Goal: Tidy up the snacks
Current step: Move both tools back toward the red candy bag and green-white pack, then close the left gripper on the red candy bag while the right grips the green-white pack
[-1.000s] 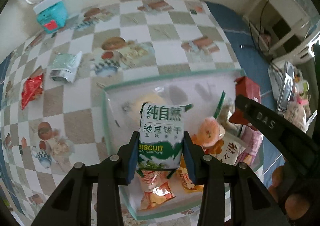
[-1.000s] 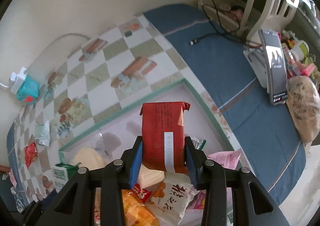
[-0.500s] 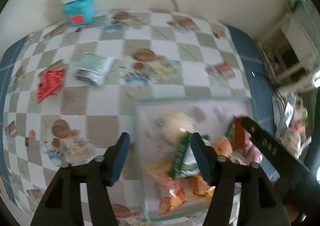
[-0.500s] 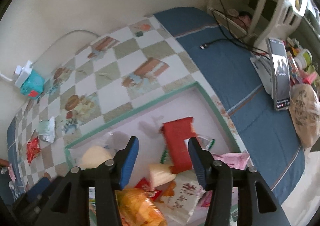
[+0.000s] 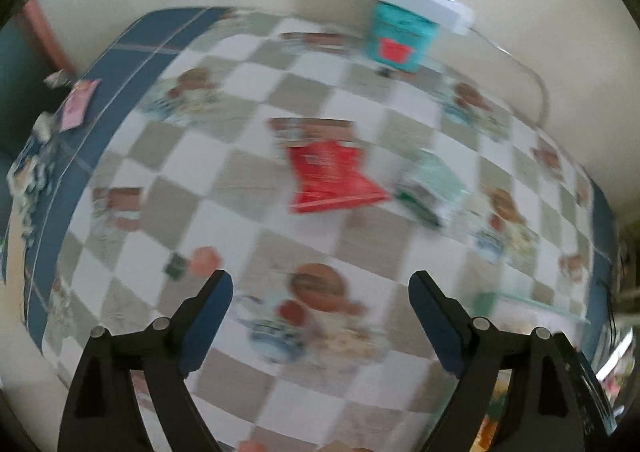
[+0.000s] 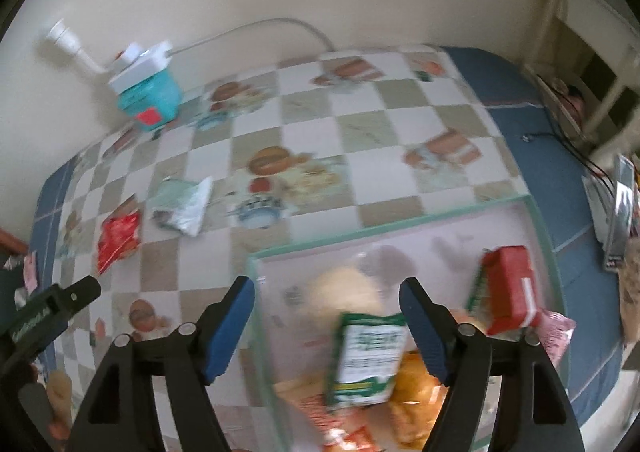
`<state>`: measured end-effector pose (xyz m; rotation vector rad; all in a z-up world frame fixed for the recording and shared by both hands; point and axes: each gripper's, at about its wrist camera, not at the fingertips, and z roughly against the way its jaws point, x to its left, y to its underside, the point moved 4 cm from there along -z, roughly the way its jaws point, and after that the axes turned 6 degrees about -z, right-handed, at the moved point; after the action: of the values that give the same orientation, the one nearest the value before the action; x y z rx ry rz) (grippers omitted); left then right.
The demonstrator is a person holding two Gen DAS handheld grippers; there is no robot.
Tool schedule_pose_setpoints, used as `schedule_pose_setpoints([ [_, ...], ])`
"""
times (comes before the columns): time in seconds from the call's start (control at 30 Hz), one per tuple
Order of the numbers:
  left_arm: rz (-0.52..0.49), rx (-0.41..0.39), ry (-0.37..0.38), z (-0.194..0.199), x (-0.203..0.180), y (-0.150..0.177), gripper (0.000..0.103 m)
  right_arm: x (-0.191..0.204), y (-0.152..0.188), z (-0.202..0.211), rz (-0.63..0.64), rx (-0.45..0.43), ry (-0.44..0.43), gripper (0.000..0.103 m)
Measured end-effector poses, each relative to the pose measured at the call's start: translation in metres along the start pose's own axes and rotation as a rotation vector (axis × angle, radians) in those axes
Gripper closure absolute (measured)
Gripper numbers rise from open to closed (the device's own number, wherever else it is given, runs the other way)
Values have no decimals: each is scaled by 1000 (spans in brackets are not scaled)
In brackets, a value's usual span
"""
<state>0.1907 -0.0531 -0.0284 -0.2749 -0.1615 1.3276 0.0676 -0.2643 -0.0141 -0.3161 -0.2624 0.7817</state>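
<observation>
now both claws are opening with nothing between them: left gripper (image 5: 320, 290) over the checked tablecloth (image 5: 248, 131) near a red packet (image 5: 332, 179), right gripper (image 6: 326, 298) above the clear bin (image 6: 400, 226) holding the green biscuit pack (image 6: 366, 356).

Checkered tablecloth (image 6: 372, 127), red packet (image 6: 118, 238), pale-green packet (image 6: 182, 203), clear bin (image 6: 400, 226)

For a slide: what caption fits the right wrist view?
Right tool opening, empty, over clear bin of snacks; red packet on checkered tablecloth.
</observation>
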Motion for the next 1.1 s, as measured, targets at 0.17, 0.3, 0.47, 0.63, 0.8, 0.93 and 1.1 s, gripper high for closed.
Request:
schedule_pose_setpoints([
  [0.17,80,9,-36,-7,45,-3,13,29,5,-1,35,-2,-38,20],
  [0.3,116,-2,-45,-7,67,-6,13,47,9,-6,53,-7,-65,2],
  [0.47,138,-19,-28,-11,81,-14,12,64,12,-15,69,-5,-86,2],
  [0.63,138,-16,12,-20,82,-20,4,76,15,-24,49,1,-143,2],
  [0.8,97,-12,91,-29,73,-33,4,94,5,-31,63,-21,-147,2],
  [0.93,60,-2,158,-32,67,-59,4,108,-13,-43,60,8,-163,2],
  [1.1,-37,0,101,-41,54,-83,4,132,-35,-61,94,13,-147,2],
])
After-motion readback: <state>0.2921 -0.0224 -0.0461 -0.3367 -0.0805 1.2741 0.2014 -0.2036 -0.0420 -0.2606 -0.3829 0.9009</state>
